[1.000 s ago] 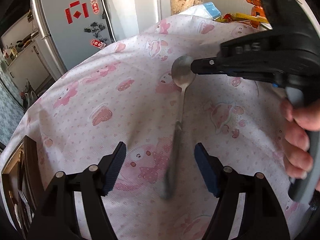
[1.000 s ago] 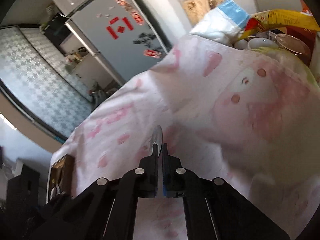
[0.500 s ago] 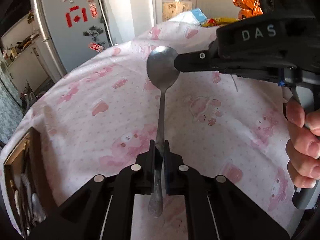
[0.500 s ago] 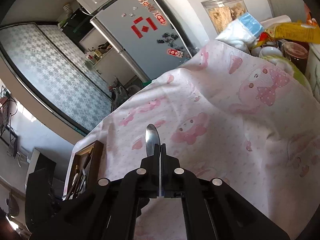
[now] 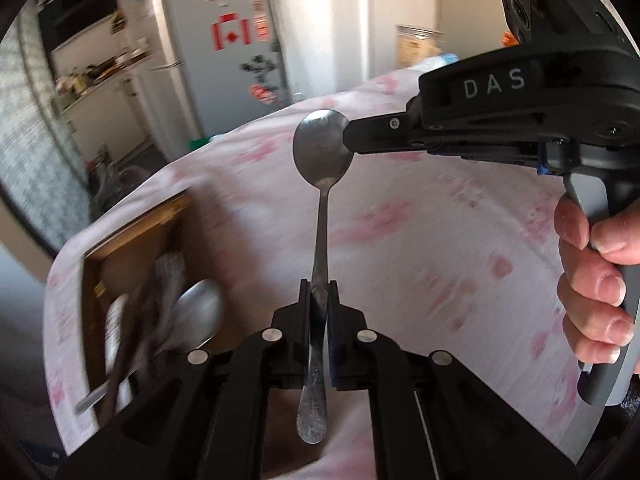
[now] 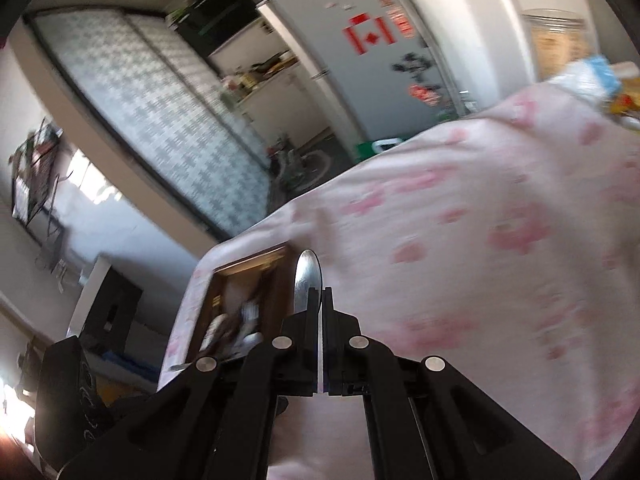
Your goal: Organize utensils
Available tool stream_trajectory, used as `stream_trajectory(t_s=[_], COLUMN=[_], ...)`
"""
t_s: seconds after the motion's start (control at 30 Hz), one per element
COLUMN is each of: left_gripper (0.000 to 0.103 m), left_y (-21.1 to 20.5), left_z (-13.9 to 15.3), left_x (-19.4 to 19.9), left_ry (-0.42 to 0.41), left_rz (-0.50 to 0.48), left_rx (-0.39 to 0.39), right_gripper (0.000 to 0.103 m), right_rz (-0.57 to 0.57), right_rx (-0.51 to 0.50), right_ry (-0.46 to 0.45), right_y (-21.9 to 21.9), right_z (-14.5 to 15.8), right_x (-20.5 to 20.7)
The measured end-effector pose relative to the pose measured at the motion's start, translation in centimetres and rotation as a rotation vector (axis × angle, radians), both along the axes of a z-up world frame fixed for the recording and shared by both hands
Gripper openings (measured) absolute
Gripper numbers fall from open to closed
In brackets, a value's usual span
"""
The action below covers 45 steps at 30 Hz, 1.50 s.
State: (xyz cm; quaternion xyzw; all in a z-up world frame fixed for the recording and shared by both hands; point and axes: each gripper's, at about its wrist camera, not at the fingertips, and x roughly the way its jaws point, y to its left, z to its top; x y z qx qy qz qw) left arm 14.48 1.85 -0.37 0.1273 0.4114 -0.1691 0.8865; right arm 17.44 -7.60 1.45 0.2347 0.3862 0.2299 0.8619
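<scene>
Left wrist view: one steel spoon [image 5: 320, 216], two grips — left tool [image 5: 319, 300] clamps its flat handle, right tool [image 5: 349, 138] pinches its oval bowl.

Spoon [image 5: 322, 148] between left gripper [image 5: 319, 294] fingers: scuffed, dull-shiny metal. Grippers matt black plastic. Under fingers, soft pink-printed cloth [image 5: 420, 240]. Left of fingers, wooden tray [image 5: 132, 236], glossy metal utensils [image 5: 196, 316].

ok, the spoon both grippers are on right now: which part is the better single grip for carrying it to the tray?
The handle. The left gripper is shut on the spoon mid-handle, flat sides between the pads, coming from the handle end. The right gripper only pinches the curved bowl rim from the side, likely a slippier hold. A handle grip also leaves the bowl leading toward the wooden tray.
</scene>
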Motion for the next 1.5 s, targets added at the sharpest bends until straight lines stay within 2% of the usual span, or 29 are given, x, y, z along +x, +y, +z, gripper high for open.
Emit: stream_trajectory(t_s=[0.3,0.57,0.6,0.63,0.7,0.73,0.77,0.8,0.83,0.87,0.93,1.03,1.17,1.33,1.5], left_gripper=[0.008,0.01,0.015,0.021,0.038,0.052,0.055,0.055,0.061,0.073,0.08,0.093,0.097,0.1,0.1], left_y=[9.9,12.4,12.5,12.6,12.9,12.9,12.9,12.9,12.9,13.0,13.0,13.0,13.0,12.6,12.3], left_z=[-0.4,-2.3,-2.4,-2.4,-1.9,-1.7,-1.5,-1.2,-1.0,-0.8,-0.4,-0.2,-0.1,-0.2,0.0], left_x=[-2.4,-1.8,-1.7,-1.7,-2.0,-2.3,-2.6,-3.1,-3.6,-4.3,-5.4,-7.1,-9.7,-13.3,-14.7], left_ry=[0.02,0.052,0.039,0.028,0.006,-0.004,-0.016,-0.034,-0.042,-0.059,-0.095,-0.122,-0.18,-0.327,-0.379], left_rz=[0.144,0.192,0.205,0.214,0.218,0.22,0.224,0.225,0.223,0.223,0.233,0.238,0.251,0.245,0.248], left_rx=[-0.009,-0.022,-0.013,-0.011,-0.027,-0.031,-0.031,-0.033,-0.038,-0.046,-0.05,-0.055,-0.069,-0.085,-0.1], right_gripper=[0.001,0.005,0.016,0.033,0.04,0.04,0.041,0.045,0.054,0.058,0.071,0.084,0.089,0.091,0.092], right_rz=[0.167,0.235,0.235,0.229,0.237,0.249,0.259,0.273,0.291,0.305,0.326,0.352,0.392,0.371,0.398], right_rx=[-0.01,-0.096,-0.101,-0.11,-0.109,-0.118,-0.124,-0.132,-0.139,-0.144,-0.147,-0.16,-0.158,-0.209,-0.283], right_ry=[0.007,0.02,0.027,0.034,0.021,0.01,0.004,0.0,-0.008,-0.019,-0.056,-0.138,-0.229,-0.361,-0.512], right_y=[10.6,15.0,15.1,15.1,15.1,14.9,14.8,14.8,14.7,14.4,13.8,12.2,10.1,7.7,6.3], right_z=[-0.1,-1.6,-1.8,-1.9,-1.8,-1.6,-1.6,-1.5,-1.4,-1.2,-0.9,-0.3,0.0,0.1,0.0], right_x=[-0.1,1.2,1.3,1.3,0.9,0.5,0.2,-0.2,-0.8,-1.3,-2.2,-4.1,-6.5,-10.0,-13.3])
